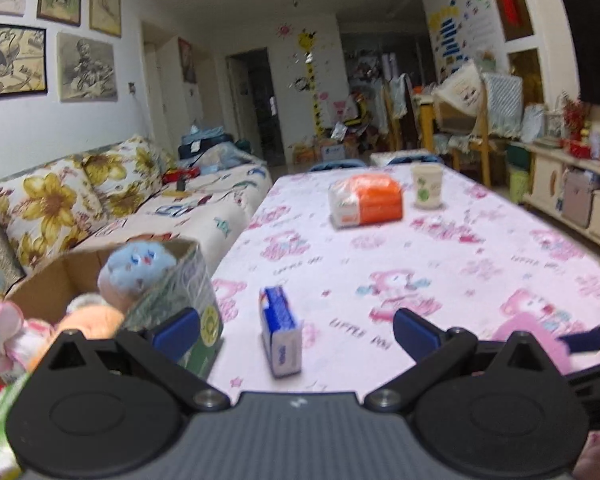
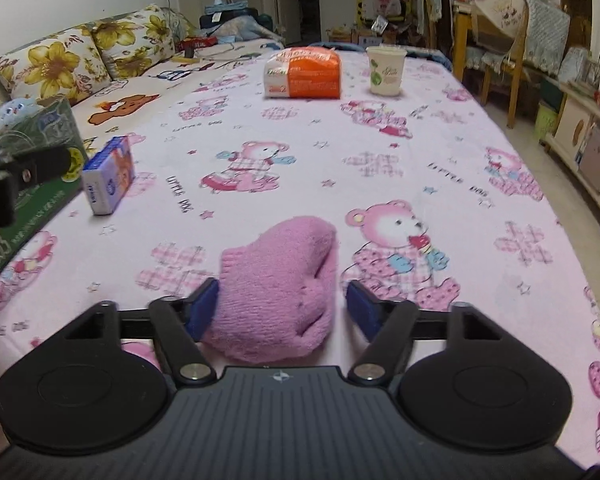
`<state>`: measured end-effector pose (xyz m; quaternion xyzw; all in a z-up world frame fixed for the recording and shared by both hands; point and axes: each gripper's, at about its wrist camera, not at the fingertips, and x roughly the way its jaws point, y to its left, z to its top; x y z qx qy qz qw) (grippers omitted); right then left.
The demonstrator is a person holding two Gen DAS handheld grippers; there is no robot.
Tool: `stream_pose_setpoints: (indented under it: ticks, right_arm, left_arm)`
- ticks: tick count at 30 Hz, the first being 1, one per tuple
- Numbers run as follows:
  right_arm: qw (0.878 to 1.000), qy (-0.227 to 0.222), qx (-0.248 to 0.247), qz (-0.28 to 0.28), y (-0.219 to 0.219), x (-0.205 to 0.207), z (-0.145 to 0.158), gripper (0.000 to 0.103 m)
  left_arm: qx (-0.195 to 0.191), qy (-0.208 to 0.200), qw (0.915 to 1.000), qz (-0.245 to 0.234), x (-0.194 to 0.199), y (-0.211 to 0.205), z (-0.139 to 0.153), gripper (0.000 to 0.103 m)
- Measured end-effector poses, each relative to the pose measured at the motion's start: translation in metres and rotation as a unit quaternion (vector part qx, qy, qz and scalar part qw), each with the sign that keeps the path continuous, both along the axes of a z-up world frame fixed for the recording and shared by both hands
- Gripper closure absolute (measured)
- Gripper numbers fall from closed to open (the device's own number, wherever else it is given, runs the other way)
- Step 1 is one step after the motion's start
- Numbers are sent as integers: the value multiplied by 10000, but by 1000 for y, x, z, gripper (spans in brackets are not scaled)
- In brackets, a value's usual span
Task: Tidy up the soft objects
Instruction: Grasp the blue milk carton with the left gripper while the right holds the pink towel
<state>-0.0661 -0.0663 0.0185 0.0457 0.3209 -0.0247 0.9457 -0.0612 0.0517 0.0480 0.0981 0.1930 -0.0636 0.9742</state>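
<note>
A pink knitted sock [image 2: 278, 292] lies on the pink bear-print tablecloth [image 2: 379, 168], between the open fingers of my right gripper [image 2: 282, 306]; the left pad touches its cuff, the right pad stands apart. A cardboard box [image 1: 172, 284] at the table's left edge holds plush toys, a light blue one [image 1: 134, 266] on top. My left gripper [image 1: 296, 330] is open and empty above the table, beside the box. The sock also shows at the right edge of the left wrist view [image 1: 527, 332].
A small blue-and-white tissue packet [image 1: 280, 330] stands near the box. An orange-and-white tissue pack [image 2: 303, 73] and a paper cup [image 2: 385, 70] sit at the far end. A floral sofa [image 1: 84, 200] runs along the left, cabinets along the right.
</note>
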Motion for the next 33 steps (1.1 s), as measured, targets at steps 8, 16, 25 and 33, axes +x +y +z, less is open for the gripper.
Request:
stream_pose_setpoints:
  ticks: [8, 16, 25, 33]
  right_arm:
    - [9990, -43, 420, -131, -5, 15, -4, 1]
    - [9993, -172, 337, -54, 6, 15, -9, 0]
    - [9983, -160, 486, -286, -8, 20, -8, 0]
    - [9994, -114, 266, -169, -3, 21, -10, 0]
  left_arm:
    - [22, 319, 9987, 406, 13, 6, -26, 1]
    - [45, 357, 9980, 529, 43, -10, -26, 1]
    - [-33, 495, 9966, 655, 85, -21, -31, 17]
    - [-324, 1083, 9917, 610, 102, -4, -45, 59]
